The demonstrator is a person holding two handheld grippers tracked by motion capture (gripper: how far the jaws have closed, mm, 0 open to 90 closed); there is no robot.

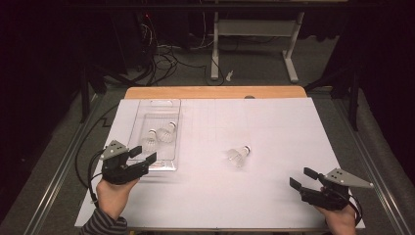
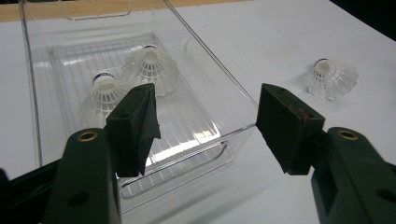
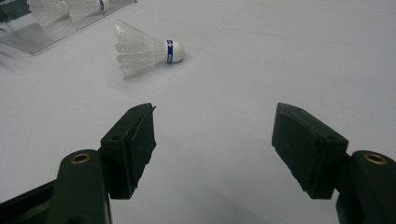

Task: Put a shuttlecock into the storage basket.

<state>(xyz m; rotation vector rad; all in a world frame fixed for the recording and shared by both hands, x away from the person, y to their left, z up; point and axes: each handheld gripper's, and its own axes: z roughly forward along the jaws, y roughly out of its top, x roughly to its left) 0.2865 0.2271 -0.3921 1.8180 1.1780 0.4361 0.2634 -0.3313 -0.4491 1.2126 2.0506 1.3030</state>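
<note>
A clear plastic tray (image 1: pixel 142 115) stands at the left of the white table and holds two white shuttlecocks (image 1: pixel 167 132) (image 1: pixel 149 142), also seen in the left gripper view (image 2: pixel 150 69) (image 2: pixel 102 95). A third shuttlecock (image 1: pixel 239 155) lies on its side mid-table, with its cork and blue band pointing right (image 3: pixel 142 49) (image 2: pixel 330 78). My left gripper (image 1: pixel 142 154) is open at the tray's near end (image 2: pixel 177 158), with nothing between its jaws. At the table's front right my right gripper (image 1: pixel 303 178) is open and empty, facing the loose shuttlecock from a distance.
The white sheet (image 1: pixel 274 127) covers a wooden tabletop (image 1: pixel 215 92). Beyond the far edge are a desk frame (image 1: pixel 254 34) and cables on the floor (image 1: pixel 161 58). Metal rails (image 1: pixel 54 171) run along both sides.
</note>
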